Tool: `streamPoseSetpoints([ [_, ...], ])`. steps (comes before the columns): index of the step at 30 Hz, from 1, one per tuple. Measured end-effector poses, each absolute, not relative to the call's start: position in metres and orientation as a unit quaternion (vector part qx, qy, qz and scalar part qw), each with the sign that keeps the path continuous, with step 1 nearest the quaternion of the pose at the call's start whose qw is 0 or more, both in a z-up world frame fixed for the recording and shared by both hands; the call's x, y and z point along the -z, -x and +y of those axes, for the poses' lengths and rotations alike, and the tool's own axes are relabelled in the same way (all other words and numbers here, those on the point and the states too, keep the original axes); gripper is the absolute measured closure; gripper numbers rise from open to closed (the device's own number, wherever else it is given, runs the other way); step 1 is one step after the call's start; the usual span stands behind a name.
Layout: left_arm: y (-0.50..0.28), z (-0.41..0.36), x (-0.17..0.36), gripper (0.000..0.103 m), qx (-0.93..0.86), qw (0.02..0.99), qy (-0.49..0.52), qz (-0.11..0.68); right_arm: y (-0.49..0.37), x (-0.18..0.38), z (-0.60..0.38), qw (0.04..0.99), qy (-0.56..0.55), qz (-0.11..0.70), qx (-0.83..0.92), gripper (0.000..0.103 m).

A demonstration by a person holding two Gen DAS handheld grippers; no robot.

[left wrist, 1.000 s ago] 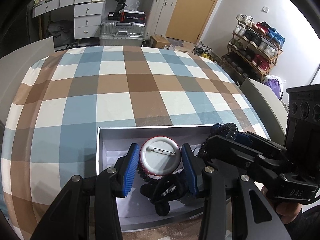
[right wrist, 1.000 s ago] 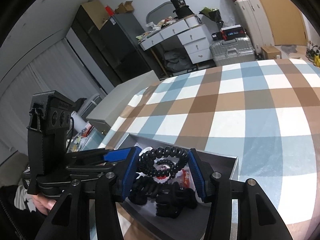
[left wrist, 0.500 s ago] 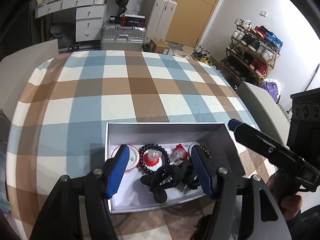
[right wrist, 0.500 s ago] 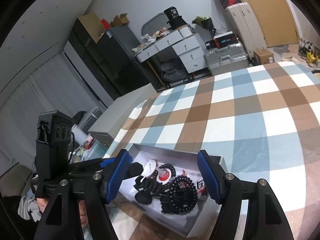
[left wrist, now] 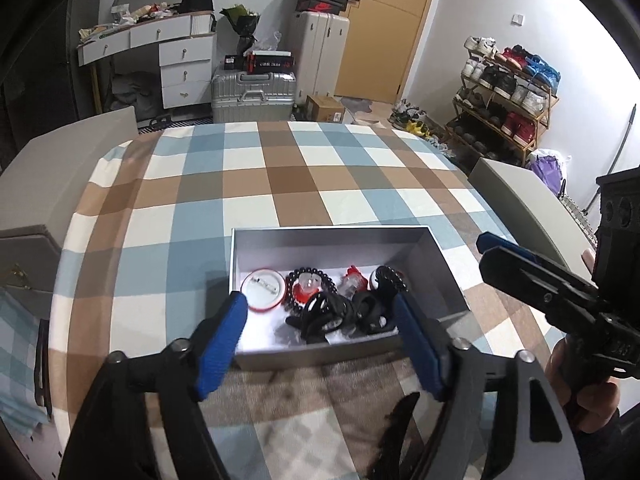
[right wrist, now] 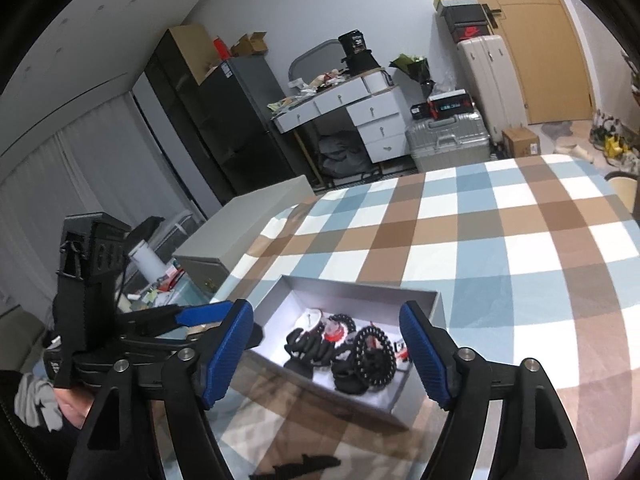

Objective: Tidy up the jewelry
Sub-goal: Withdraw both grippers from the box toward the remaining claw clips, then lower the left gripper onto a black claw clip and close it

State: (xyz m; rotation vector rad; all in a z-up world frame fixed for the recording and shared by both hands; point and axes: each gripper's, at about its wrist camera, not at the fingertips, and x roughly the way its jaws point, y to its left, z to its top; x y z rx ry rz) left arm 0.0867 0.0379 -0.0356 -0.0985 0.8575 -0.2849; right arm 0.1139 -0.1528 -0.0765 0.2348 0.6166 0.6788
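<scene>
Both grippers are spread wide with nothing between the blue pads. The left gripper [left wrist: 320, 340] hangs just above the near wall of the grey box [left wrist: 332, 236], and the right gripper [right wrist: 326, 354] sits off the box's right end, angled back toward it.

All the jewelry is inside that box, on the checked tablecloth [left wrist: 256, 184]. From the left wrist view there's a round pin badge [left wrist: 263, 290] lying face-down at the left, a black bead bracelet [left wrist: 310, 286] around a red piece next to it, another small red trinket [left wrist: 354, 282], then a tangle of black coil hair ties [left wrist: 340, 314] bunched against the near wall. The right wrist view shows a ribbed black ring [right wrist: 376, 356] leaning on that pile.

What matters: the stuff lies dead ahead and just below the left tongs, strung out along the box's long axis, across the fingers. I'd say the left one is nearer. Nothing looks left outside, so probably close to done.
</scene>
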Motion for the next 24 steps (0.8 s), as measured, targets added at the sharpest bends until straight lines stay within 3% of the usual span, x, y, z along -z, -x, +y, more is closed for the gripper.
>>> streamPoseSetpoints([
  [7,-0.061,0.043,0.026,0.026,0.139,0.904,0.043,0.401,-0.086,0.080,-0.161,0.893,-0.112,0.296,-0.319,0.024],
  [18,-0.020,0.044,0.019,0.022,0.123,0.918,0.045,0.375,-0.042,0.077,-0.172,0.902,-0.115,0.276,-0.310,0.005],
  [24,-0.006,0.044,0.026,0.018,0.124,0.914,0.048,0.384,-0.021,0.080,-0.177,0.907,-0.114,0.270,-0.303,0.001],
])
